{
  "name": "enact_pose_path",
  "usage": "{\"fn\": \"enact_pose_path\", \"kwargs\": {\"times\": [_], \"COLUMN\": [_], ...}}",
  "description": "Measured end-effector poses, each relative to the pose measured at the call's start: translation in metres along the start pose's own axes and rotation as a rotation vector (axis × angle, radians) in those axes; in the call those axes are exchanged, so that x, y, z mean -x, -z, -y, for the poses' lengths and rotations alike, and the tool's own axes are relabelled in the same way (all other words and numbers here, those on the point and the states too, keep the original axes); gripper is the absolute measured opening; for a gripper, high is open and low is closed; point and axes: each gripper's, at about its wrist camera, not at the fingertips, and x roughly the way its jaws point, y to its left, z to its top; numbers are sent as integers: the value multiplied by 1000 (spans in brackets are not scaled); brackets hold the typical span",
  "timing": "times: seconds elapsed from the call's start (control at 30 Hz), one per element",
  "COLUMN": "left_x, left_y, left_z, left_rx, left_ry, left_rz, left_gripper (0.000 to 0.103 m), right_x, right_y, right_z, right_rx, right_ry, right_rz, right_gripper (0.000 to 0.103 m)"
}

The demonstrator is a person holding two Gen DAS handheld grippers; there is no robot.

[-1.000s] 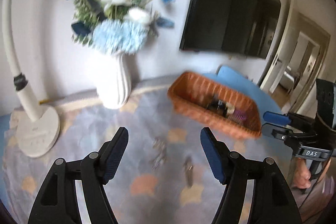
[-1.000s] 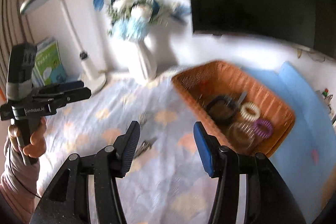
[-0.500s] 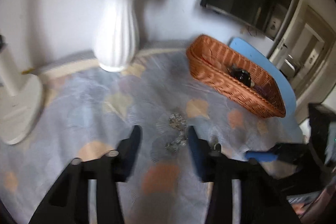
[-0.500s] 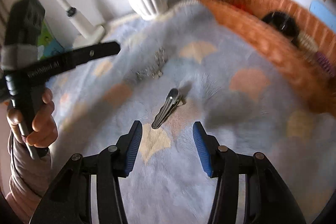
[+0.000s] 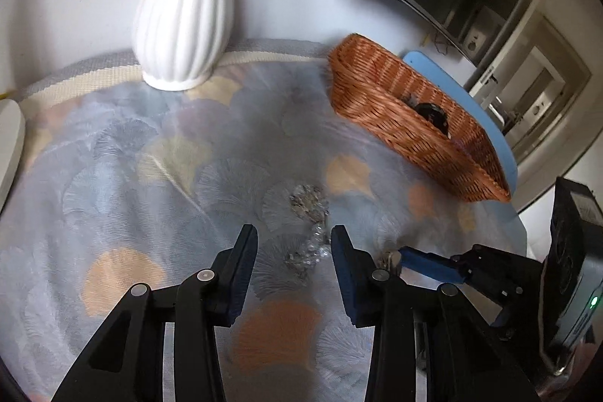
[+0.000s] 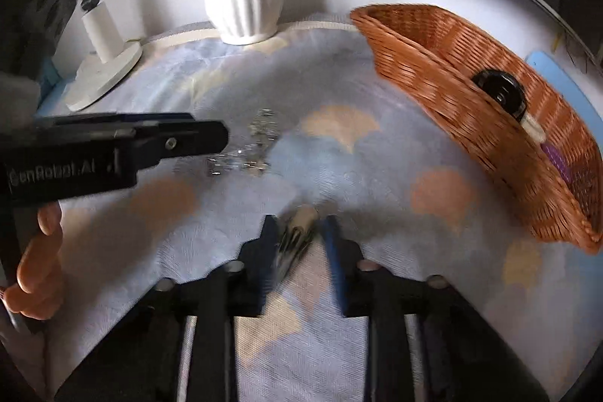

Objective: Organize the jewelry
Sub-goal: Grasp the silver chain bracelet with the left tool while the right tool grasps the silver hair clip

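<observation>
A sparkly silver jewelry piece [image 5: 308,228] lies on the patterned cloth; it also shows in the right wrist view [image 6: 250,147]. My left gripper [image 5: 294,243] is open, low over the cloth, its fingers on either side of the piece's near end. A silver hair clip [image 6: 296,238] lies between the fingers of my right gripper [image 6: 299,230], which is open and narrowing around it. The wicker basket [image 5: 380,108] stands at the right and holds a black item [image 6: 501,91], a white band and a purple band [image 6: 557,161].
A white ribbed vase [image 5: 184,10] with blue flowers stands at the back of the table. A white lamp base [image 6: 103,70] is at the back left. A blue mat [image 5: 486,123] lies under the basket, by the table's right edge.
Both grippers have dropped down to the cloth. The left one has come down over the sparkly piece; the right one has moved onto the hair clip and its jaws have narrowed.
</observation>
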Motion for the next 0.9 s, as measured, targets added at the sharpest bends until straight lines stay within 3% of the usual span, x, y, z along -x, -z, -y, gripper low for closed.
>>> {"fn": "enact_pose_path", "kwargs": {"times": [0.07, 0.27, 0.4, 0.53, 0.6, 0.67, 0.87, 0.9], "left_x": [-4, -20, -19, -7, -5, -6, -24, -26], "left_y": [0, 1, 2, 2, 3, 3, -1, 1], "left_z": [8, 29, 19, -2, -4, -1, 24, 31], "left_rx": [-35, -121, -98, -19, -17, -34, -124, -149], "left_ry": [-24, -200, -315, -278, -211, -189, -301, -340], "left_rz": [-4, -23, -39, -25, -26, -32, -22, -13], "left_gripper": [41, 41, 21, 18, 18, 18, 17, 13], "right_x": [2, 12, 16, 14, 15, 14, 8, 7], "right_y": [0, 12, 19, 18, 18, 18, 12, 12], "right_z": [15, 32, 29, 32, 34, 34, 18, 12], "right_rx": [-35, -53, -35, -46, -56, -58, -2, 24], "right_ry": [-31, -111, -100, -119, -132, -133, -53, -24], "right_rz": [-12, -7, 17, 23, 23, 24, 25, 25], "right_gripper": [24, 24, 24, 24, 24, 24, 24, 24]}}
